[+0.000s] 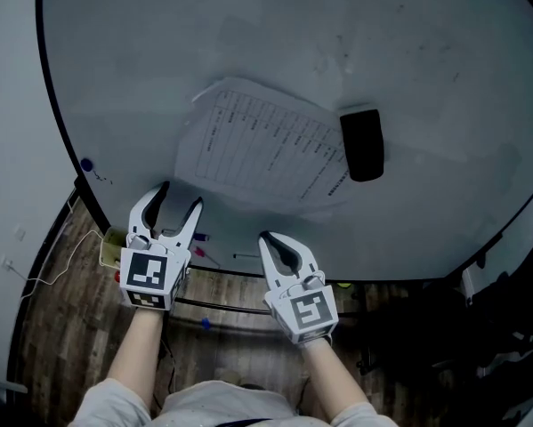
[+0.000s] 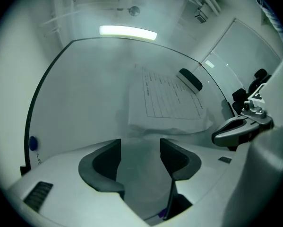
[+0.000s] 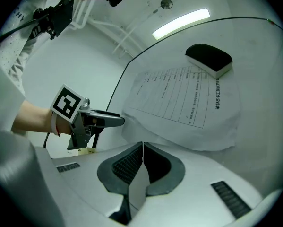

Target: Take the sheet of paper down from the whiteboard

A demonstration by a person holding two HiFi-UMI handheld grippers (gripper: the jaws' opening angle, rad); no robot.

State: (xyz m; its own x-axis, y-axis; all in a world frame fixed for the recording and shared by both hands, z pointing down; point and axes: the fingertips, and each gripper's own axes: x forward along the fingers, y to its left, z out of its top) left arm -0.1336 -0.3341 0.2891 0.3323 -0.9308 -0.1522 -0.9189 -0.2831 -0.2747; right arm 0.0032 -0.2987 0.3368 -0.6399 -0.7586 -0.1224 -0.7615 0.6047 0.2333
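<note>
- I see a large whiteboard (image 1: pixel 248 43) with a dark rim filling most of the head view, which looks steeply down on it.
- The sheet of paper (image 1: pixel 262 149) is on the board near its middle. It is white and printed with a ruled table and lines of small text that I cannot read.
- The sheet does not lie flat. It is wrinkled, and its lower edge bulges away from the board.
- A black eraser (image 1: pixel 362 144) sits on the sheet's right-hand corner, partly on the paper and partly on the bare board.
- My left tongs (image 1: pixel 181 196) are held just below the sheet's lower left corner and do not touch it. The jaws stand wide apart and grip nothing; in the left gripper view only bare board shows between them.
- My right tongs (image 1: pixel 266 237) are held beside the left pair, below the sheet's lower edge and clear of the paper. The jaws are pressed together, tip against tip, with nothing caught between them.
- Both pairs point toward the board, each carried by a bare forearm.
- A small blue magnet (image 1: pixel 86 164) sticks to the board near its left rim, well apart from the sheet.
- A wooden floor (image 1: pixel 61 327) shows below the board.
</note>
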